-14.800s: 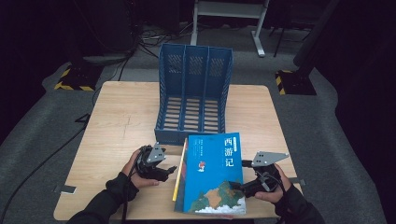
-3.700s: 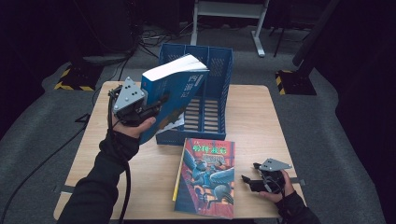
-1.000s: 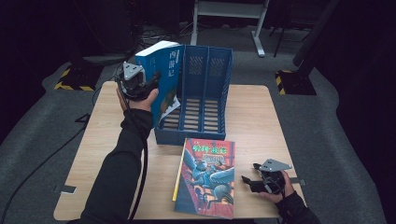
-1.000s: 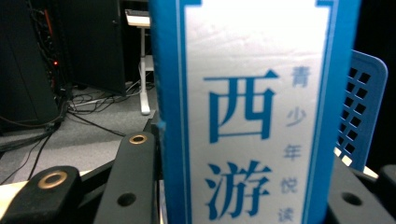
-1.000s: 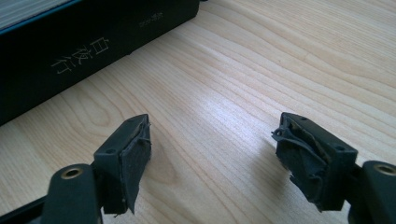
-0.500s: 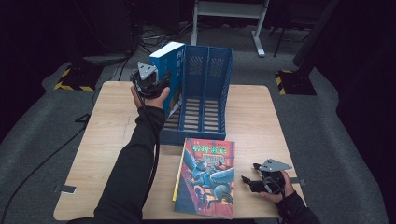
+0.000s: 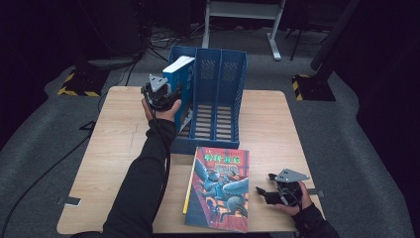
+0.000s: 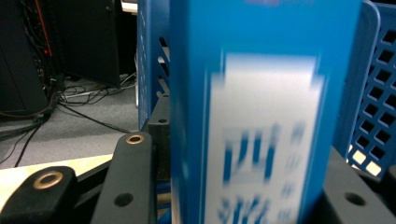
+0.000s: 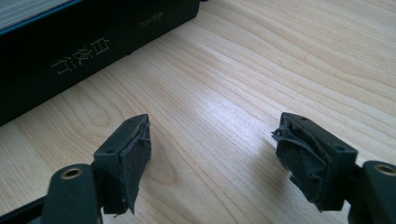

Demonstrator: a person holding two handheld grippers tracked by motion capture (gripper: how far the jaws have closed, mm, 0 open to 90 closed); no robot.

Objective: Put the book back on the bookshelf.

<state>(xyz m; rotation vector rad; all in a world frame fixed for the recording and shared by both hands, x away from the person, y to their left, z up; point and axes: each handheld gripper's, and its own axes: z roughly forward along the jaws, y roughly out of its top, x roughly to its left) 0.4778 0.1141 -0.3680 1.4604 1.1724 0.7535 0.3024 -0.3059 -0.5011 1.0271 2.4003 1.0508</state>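
Observation:
A blue book (image 7: 179, 74) stands upright in the leftmost slot of the blue file rack (image 7: 233, 64). My left gripper (image 7: 173, 95) grips it by the spine. In the left gripper view the book's spine (image 8: 261, 116) sits between the jaws of the left gripper (image 8: 247, 149), which have just been opening a little. A second book (image 7: 220, 186) with an illustrated cover lies flat on the table in front of the rack. Right of it my right gripper (image 7: 265, 194) rests on the table, open and empty. The right gripper (image 9: 212, 154) faces that book's dark spine (image 9: 93, 37).
The wooden table (image 7: 99, 148) has bare room at the left and right of the rack. The rack's middle and right slots hold nothing. Beyond the table are a dark floor, cables and a white stand.
The left hand has lowered the blue book from above the rack's left corner down into the leftmost slot. The right hand and the flat book have stayed put.

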